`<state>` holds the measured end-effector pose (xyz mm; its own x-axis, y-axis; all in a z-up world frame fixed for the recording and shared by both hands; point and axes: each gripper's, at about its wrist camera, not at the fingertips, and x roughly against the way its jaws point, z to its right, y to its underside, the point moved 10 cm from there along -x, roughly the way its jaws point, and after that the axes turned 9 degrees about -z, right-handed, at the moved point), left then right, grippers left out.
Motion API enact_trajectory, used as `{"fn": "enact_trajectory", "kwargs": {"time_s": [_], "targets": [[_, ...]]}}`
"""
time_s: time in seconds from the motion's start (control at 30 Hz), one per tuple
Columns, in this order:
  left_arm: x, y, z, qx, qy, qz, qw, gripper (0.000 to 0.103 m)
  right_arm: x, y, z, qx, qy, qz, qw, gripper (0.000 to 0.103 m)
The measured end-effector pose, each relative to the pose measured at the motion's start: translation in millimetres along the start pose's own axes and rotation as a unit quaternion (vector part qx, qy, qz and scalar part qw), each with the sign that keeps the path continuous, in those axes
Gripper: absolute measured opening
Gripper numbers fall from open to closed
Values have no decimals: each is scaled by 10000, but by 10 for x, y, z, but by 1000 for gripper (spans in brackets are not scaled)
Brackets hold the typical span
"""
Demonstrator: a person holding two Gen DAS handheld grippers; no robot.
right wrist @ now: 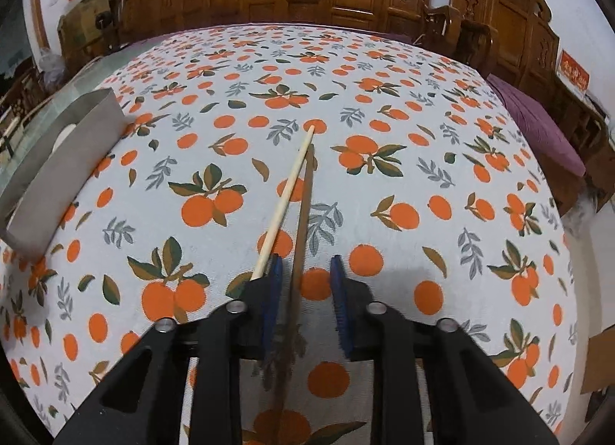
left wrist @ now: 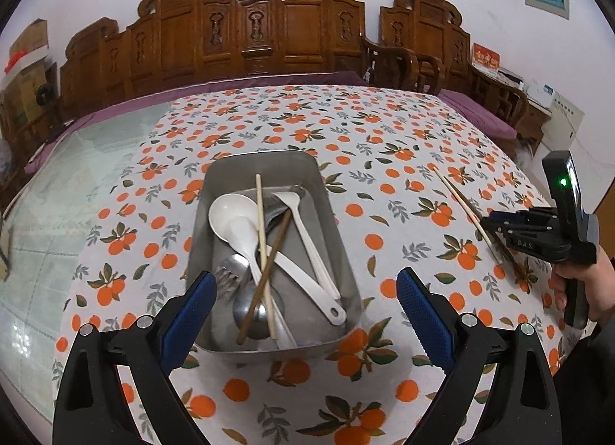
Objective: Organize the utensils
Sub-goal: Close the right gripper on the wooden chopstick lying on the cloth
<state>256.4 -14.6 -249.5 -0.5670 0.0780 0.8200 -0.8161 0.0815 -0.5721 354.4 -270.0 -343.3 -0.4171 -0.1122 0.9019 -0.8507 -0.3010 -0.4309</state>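
Dark chopstick (right wrist: pixel 303 210): lower centre, running straight up-frame between the right gripper (right wrist: pixel 305 272) fingers.
Right gripper: part-spread, gripping nothing.
Left gripper (left wrist: pixel 305 283): wide apart, over the tray (left wrist: pixel 215 179).

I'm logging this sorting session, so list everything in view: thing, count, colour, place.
metal tray: one, silver, centre of table, between the left tool's fingers in its view
spoons: three, white plastic, in the tray
metal spoon: one, silver, tray's near end
fork: one, silver, tray's near left
tray chopsticks: two, one pale, one dark brown, crossed over the spoons
table chopsticks: two, one pale, one dark brown, on the cloth right of the tray
tablecloth: one, white with oranges
carved bench: brown wood, behind the table
left tool: open
right tool: open, astride the dark chopstick
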Motion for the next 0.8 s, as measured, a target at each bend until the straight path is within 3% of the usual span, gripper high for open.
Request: {"fn": "enact_trajectory", "kwargs": {"time_s": [0.13,0.43,0.8], "targets": [[46,62,167,-77,122,-81,9999,91,17,44,-10,247,125,-64,9996,6],[59,60,532,-330,112,-110,9993,91,70,115,282,13,120,-35,9999,6],[-435,-234,1264,-786,325,-283,9960,87,110,79,347,-142,-20,64,9999,6]]}}
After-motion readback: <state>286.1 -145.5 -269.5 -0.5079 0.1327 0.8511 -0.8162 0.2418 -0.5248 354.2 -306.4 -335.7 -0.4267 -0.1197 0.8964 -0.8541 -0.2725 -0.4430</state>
